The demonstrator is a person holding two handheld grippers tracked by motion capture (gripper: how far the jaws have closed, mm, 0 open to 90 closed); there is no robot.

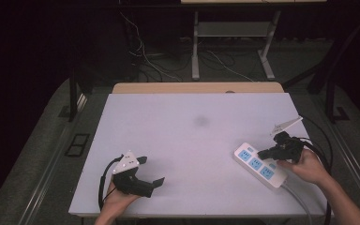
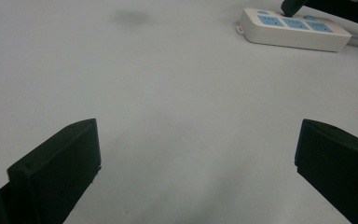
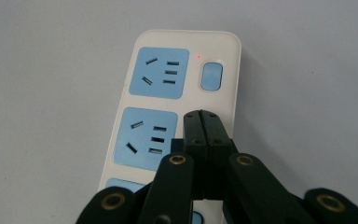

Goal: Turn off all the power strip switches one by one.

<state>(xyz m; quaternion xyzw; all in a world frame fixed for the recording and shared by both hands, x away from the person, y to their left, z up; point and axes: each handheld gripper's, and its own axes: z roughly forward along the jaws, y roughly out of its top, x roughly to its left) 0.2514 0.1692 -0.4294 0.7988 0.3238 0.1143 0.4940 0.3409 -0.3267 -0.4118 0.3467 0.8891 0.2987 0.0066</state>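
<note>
Power strip (image 1: 260, 165) lies diagonally, cord end toward person; right gripper (image 3: 202, 122) fingers closed, left gripper (image 2: 196, 154) fingers apart

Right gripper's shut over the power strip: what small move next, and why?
Probably ease the shut right gripper forward and down onto the blue switch. Its tips sit just short of that button on the power strip, beside a small red light.

No readable text, brand, label or number showing anywhere. Power strip (image 3: 168, 107) at right of table carrying no lettering, only blue socket faces. Small mark on blue switch (image 3: 211, 76) at strip's far end staying too faint to read. Red indicator dot (image 3: 198, 57) glowing just beside it.
</note>
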